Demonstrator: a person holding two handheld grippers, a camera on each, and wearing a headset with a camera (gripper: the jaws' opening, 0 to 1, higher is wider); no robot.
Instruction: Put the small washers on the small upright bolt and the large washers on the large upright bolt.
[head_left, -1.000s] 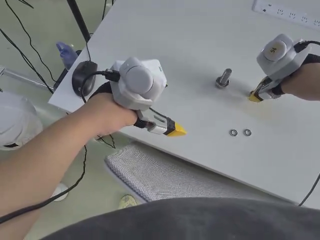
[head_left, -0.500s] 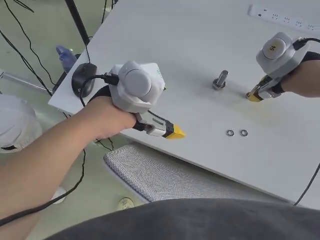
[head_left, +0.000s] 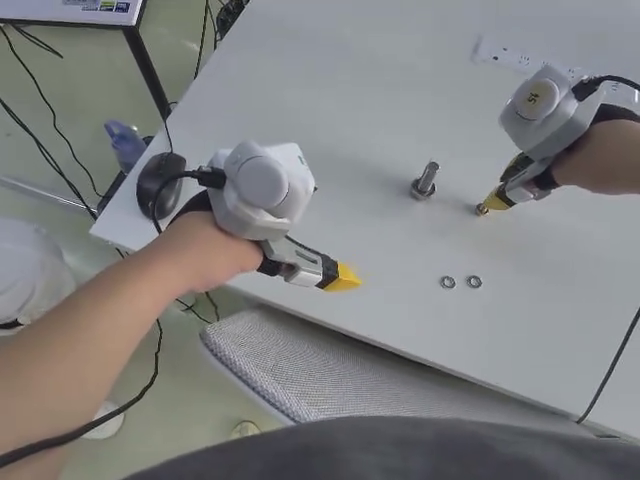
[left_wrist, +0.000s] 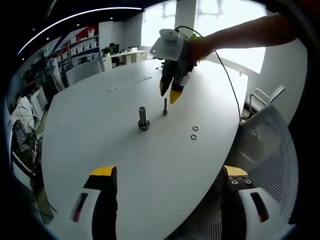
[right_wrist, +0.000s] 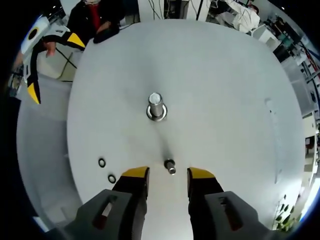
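The large upright bolt (right_wrist: 156, 106) stands mid-table with a ring at its base, also seen as the large bolt (head_left: 425, 181). The thin small bolt (right_wrist: 170, 165) stands just ahead of my right gripper (right_wrist: 168, 176), whose jaws are open and hold nothing. Two small washers (right_wrist: 106, 170) lie flat on the table to the left, the same washers (head_left: 460, 282) lying near the front edge. My left gripper (left_wrist: 167, 172) is wide open and hovers at the table's near edge, far from the bolts; it appears as the left gripper (head_left: 343, 278). The right gripper (left_wrist: 170, 92) hangs over the small bolt (left_wrist: 165, 106).
White table (head_left: 330, 110) with a power strip (head_left: 500, 52) at its far edge. A black round device (head_left: 160, 185) sits at the left corner. A grey mesh chair (head_left: 300, 365) stands below the front edge. Cables hang off the left side.
The head camera has shifted, so the whole scene sits a little lower-left. Both grippers hold nearly the same places relative to the bolts and washers.
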